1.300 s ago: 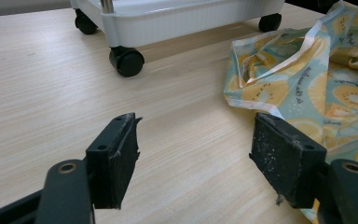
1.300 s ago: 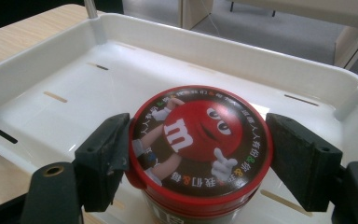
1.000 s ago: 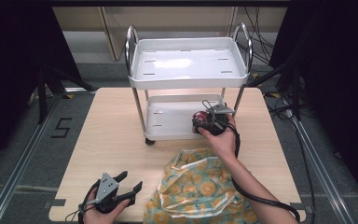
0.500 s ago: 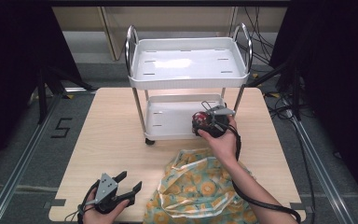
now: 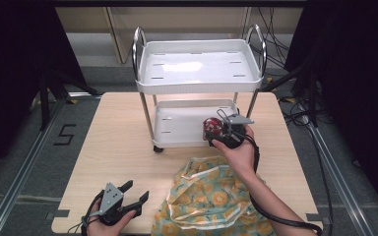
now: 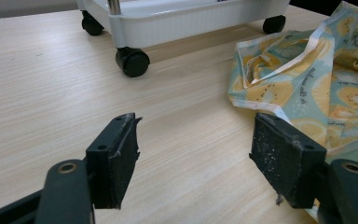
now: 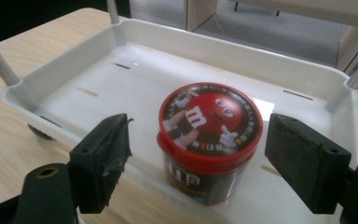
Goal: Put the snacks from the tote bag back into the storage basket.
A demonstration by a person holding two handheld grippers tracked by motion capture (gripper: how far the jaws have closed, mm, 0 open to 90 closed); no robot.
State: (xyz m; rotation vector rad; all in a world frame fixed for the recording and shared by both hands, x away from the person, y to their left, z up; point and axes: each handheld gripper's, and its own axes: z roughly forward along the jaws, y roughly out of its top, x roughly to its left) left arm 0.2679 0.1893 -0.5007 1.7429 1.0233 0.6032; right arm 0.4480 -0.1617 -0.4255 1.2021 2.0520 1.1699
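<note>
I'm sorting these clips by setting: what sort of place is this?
Probably a lab or studio set up for recording, not a home. A bare wooden table stands between dark curtains, with loose cables and a taped number on the floor. A small white cart stands on the table.

A fruit-print cloth bag lies crumpled on the wooden table near the cart's wheels.

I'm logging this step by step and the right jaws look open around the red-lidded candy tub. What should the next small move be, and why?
Probably draw the right gripper straight back. The red-lidded candy tub stands upright on the lower tray of the white two-tier cart, with both jaws apart from its sides, so it looks released. Backing out level should avoid tipping it.
</note>
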